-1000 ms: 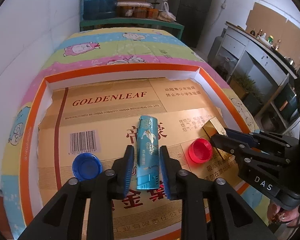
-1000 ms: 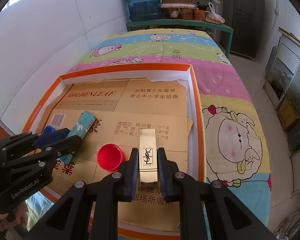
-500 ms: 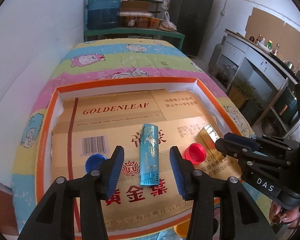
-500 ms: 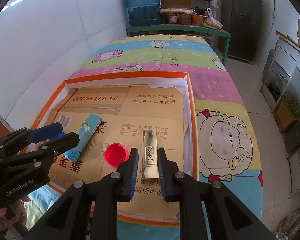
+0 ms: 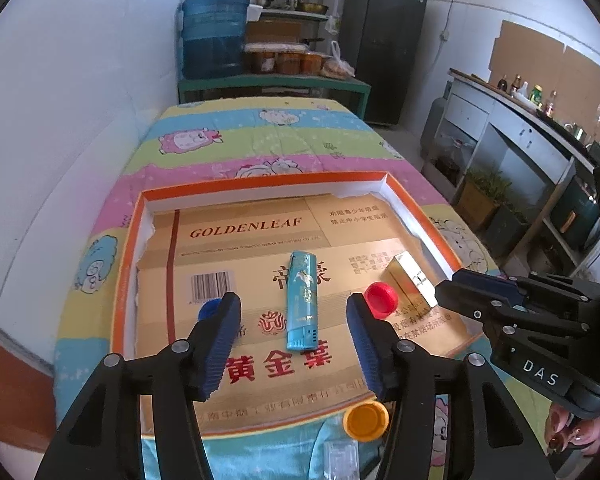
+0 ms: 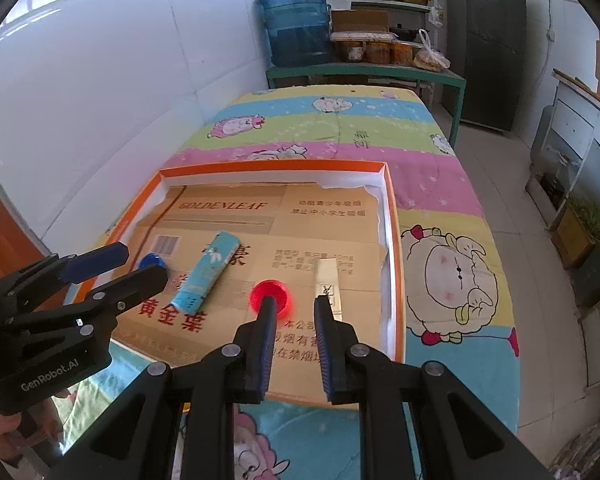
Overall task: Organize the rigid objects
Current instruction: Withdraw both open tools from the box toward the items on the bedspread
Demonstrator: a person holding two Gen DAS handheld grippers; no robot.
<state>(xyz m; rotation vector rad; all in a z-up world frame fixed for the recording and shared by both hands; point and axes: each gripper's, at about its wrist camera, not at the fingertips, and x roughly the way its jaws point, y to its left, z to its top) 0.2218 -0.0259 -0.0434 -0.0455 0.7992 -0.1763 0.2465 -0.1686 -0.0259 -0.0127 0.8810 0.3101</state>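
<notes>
Lying lengthwise away from both spread, empty grippers' fingers (image 5: 220,332): lighter (image 5: 301,300), gold box (image 6: 327,280).

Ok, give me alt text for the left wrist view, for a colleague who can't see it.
The open left gripper hovers over a blue lighter lying flat on cardboard in an orange-rimmed tray. A blue cap, red cap and gold box lie beside it; the right gripper reaches in from the right.
</notes>
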